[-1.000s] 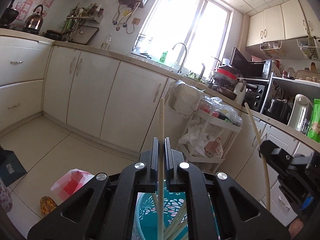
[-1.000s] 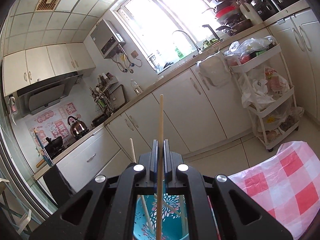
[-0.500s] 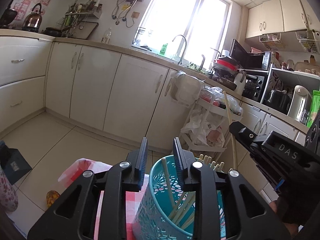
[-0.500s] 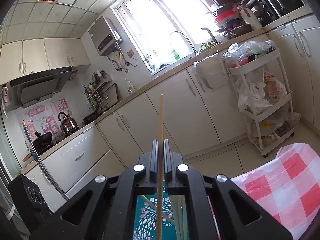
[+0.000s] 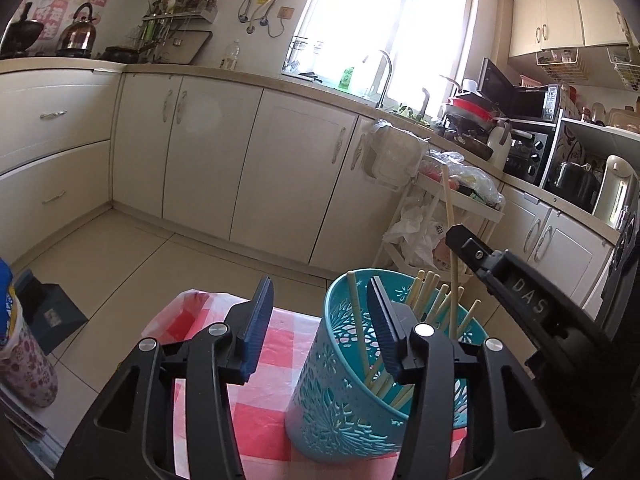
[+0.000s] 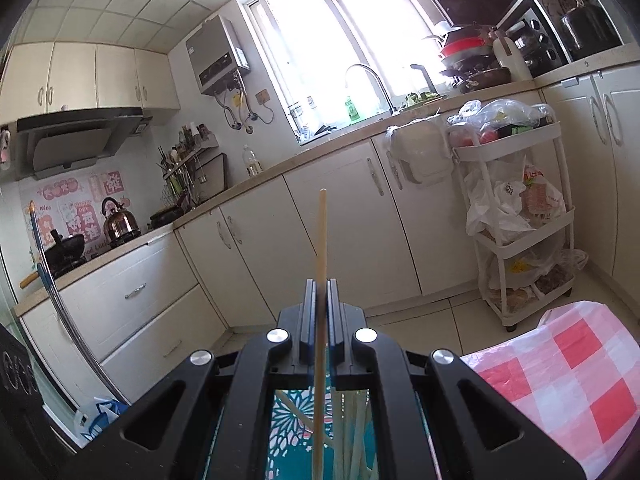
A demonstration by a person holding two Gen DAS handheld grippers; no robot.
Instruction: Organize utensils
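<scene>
A teal cut-out utensil holder [image 5: 352, 392] stands on a red-and-white checked cloth [image 5: 256, 408] and holds several wooden chopsticks [image 5: 424, 292]. My left gripper [image 5: 320, 320] is open and empty, its right finger over the holder's near rim. My right gripper [image 6: 320, 300] is shut on one wooden chopstick [image 6: 321, 240], held upright over the holder [image 6: 296, 420]. In the left wrist view the right gripper's body [image 5: 520, 300] sits right of the holder, its chopstick [image 5: 450, 232] reaching down into it.
A floral container [image 5: 20, 368] stands at the left edge of the cloth-covered table. A white trolley with bags [image 6: 520, 216] stands by the cream kitchen cabinets [image 5: 240, 168]. The checked cloth also shows at the right [image 6: 560, 372].
My left gripper opened and let its chopstick drop into the holder, then drew back to the left. My right gripper stayed shut on its chopstick and sank lower over the holder.
</scene>
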